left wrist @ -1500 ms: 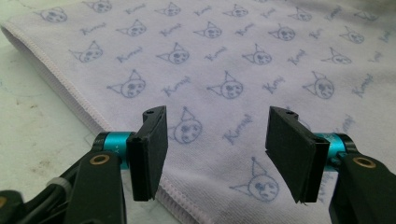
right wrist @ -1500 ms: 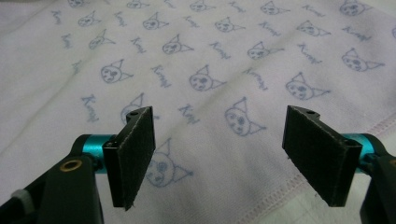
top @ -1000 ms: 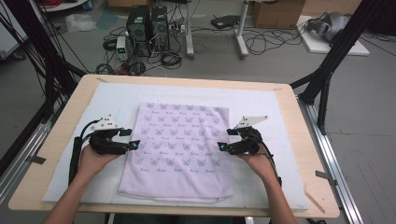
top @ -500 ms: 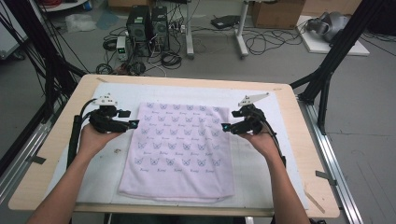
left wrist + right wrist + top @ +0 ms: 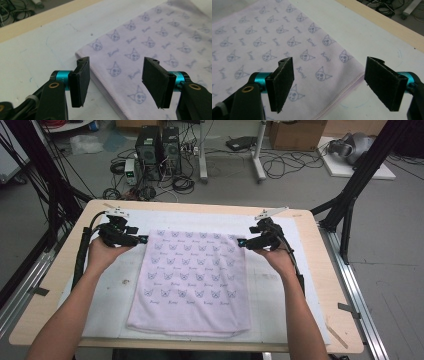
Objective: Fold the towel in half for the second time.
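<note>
1. A pale pink towel (image 5: 192,280) printed with small cat faces lies flat on a white mat (image 5: 300,290) that covers most of the wooden desk (image 5: 330,245). In the high view it sits in the middle of the desk, its far edge short of the desk's far edge and its near edge close to the near edge.
2. The left gripper (image 5: 142,239) is held by the person's left hand (image 5: 102,255) at the towel's far left corner, toward the far left corner of the desk.
3. In the left gripper view the left gripper (image 5: 115,75) has its jaws released. They have just been closing a little, yet a clear gap remains. The towel's hemmed corner (image 5: 82,53) lies below and between them, and the pads do not press on it.
4. The right gripper (image 5: 241,242) is held by the right hand (image 5: 275,260) at the towel's far right corner, toward the far right corner of the desk.
5. In the right gripper view the right gripper (image 5: 329,82) also stands released, jaws wide apart. The towel's stitched edge (image 5: 342,95) runs across the gap beneath them, cloth on one side and bare mat on the other.
6. Black cables (image 5: 80,260) trail from the grippers along the forearms.
</note>
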`<state>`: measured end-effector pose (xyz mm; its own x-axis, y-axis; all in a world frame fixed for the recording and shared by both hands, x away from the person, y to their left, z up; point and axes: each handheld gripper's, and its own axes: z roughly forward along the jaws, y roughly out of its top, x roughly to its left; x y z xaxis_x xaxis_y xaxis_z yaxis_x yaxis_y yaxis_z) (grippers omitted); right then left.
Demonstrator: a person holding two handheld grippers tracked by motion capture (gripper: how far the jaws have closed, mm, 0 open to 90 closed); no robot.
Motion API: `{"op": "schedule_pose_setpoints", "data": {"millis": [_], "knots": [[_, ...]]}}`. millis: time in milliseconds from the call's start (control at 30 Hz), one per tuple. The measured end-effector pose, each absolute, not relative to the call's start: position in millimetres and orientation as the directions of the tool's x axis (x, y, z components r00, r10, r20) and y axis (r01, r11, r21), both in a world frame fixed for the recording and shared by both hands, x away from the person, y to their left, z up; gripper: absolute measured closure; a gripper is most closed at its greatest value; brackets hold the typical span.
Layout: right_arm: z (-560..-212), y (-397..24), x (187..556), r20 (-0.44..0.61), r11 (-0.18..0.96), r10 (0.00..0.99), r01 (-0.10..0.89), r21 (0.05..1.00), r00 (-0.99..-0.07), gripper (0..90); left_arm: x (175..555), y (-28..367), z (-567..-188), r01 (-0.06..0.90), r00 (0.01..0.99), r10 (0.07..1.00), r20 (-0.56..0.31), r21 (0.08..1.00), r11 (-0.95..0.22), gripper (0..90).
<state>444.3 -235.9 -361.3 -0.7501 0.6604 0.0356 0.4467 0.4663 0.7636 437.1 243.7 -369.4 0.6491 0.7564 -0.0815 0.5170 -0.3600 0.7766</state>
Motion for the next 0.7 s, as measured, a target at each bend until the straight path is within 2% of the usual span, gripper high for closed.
{"op": "schedule_pose_setpoints", "data": {"millis": [33,167,433,500,700], "knots": [[-365,-235,446,0.032,0.468,0.663,0.447,0.762,-0.748,23.6,440,243,-372,0.519,0.645,0.759,-0.089,0.780,-0.350,44.2],[-378,-231,454,0.032,0.458,0.685,0.464,0.758,-0.728,24.2,449,239,-383,0.527,0.625,0.772,-0.113,0.791,-0.311,44.3],[-406,-228,465,0.005,0.499,0.699,0.493,0.713,-0.715,25.8,458,224,-407,0.539,0.644,0.762,-0.069,0.747,-0.388,42.0],[-412,-230,467,0.006,0.494,0.709,0.503,0.709,-0.705,25.7,457,224,-410,0.521,0.655,0.754,-0.044,0.750,-0.409,46.0],[-422,-231,474,-0.001,0.481,0.722,0.501,0.720,-0.692,25.8,463,232,-424,0.562,0.606,0.792,-0.069,0.743,-0.365,47.7]]}}
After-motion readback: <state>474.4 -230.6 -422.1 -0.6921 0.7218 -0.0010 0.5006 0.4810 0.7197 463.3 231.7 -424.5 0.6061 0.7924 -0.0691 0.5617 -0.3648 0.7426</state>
